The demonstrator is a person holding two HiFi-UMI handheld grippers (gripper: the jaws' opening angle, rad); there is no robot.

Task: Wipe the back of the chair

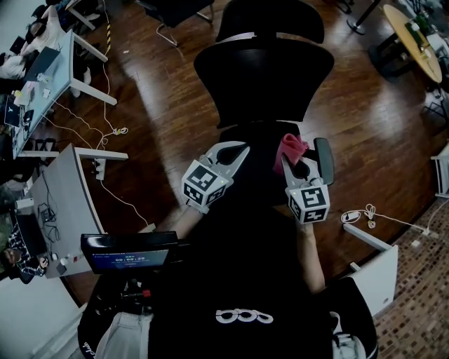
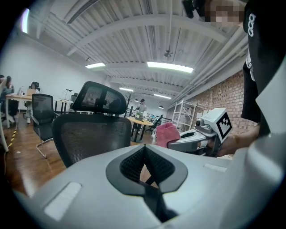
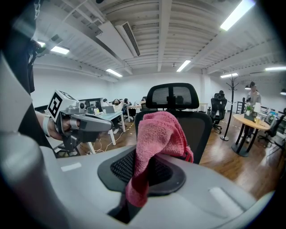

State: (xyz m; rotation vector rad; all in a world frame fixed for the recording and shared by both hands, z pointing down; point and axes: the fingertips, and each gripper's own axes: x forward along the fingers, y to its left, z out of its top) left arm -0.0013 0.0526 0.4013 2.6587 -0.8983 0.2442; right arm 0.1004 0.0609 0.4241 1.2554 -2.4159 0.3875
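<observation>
Dim head view, deeply shadowed along the bottom; pale glare streaks lie across the wooden floor; the black chair swallows detail. Both gripper views are brighter, lit by ceiling strip lights; their edges bend and fade to black corners; the nearest foreground is soft.

White desks left, cables on the wood floor, round table far right, second office chair far behind.
</observation>
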